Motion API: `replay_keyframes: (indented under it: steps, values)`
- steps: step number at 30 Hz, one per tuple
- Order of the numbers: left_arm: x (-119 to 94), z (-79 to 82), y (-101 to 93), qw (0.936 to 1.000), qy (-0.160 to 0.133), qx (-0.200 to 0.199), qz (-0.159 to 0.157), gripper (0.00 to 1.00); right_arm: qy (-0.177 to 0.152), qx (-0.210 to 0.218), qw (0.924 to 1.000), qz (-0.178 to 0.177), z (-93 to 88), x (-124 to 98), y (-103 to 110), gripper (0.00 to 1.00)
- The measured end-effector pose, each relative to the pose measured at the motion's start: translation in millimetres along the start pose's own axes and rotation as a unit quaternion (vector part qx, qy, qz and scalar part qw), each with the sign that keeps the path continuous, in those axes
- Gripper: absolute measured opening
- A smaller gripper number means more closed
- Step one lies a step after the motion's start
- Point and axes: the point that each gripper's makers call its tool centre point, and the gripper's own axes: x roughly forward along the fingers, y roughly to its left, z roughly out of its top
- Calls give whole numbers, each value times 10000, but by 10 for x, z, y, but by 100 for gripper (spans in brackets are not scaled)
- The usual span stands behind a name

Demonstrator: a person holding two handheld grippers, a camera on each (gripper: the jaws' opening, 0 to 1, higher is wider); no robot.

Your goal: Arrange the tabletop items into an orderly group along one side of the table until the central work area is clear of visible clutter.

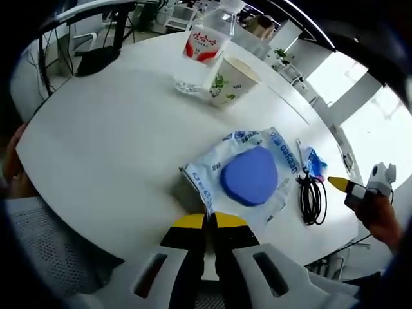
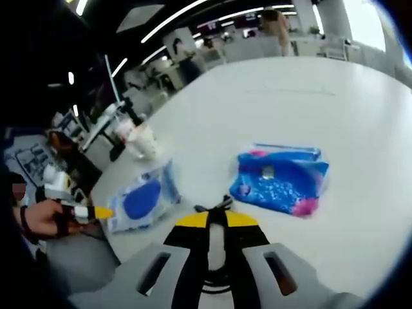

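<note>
Wet-wipes pack (image 1: 248, 175) blue lettering unreadable, bottle (image 1: 205, 48) red label, printed paper cup (image 1: 230, 80)

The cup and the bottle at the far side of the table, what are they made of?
The cup looks like matte paper: white, dull, with green printing. The bottle looks like clear plastic: you can see through it, with a glossy red and white label wrapped around it.

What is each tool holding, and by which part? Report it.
Cannot be told. The left tool is shut at the near edge of the wipes pack; the right tool is shut over the black cable.
</note>
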Motion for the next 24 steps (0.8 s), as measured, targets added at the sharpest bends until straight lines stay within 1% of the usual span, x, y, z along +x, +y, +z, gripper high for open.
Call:
replay_keyframes:
  steps: [4, 15, 19, 24]
  values:
    - [-22, 27, 93, 9999, -74, -77, 62, 0, -21, 11, 10000, 22, 21, -7, 17, 5]
    - [-28, 61, 160, 9996, -187, -179, 128, 0, -6, -38, 10000, 48, 45, -1, 61, 4]
    - [-28, 113, 196, 9989, -278, -347, 146, 0, 12, -83, 9999, 112, 54, 24, 144, 4]
    - [-54, 135, 186, 9979, -401, -497, 54, 1, 65, -200, 9994, 277, 58, 82, 301, 5]
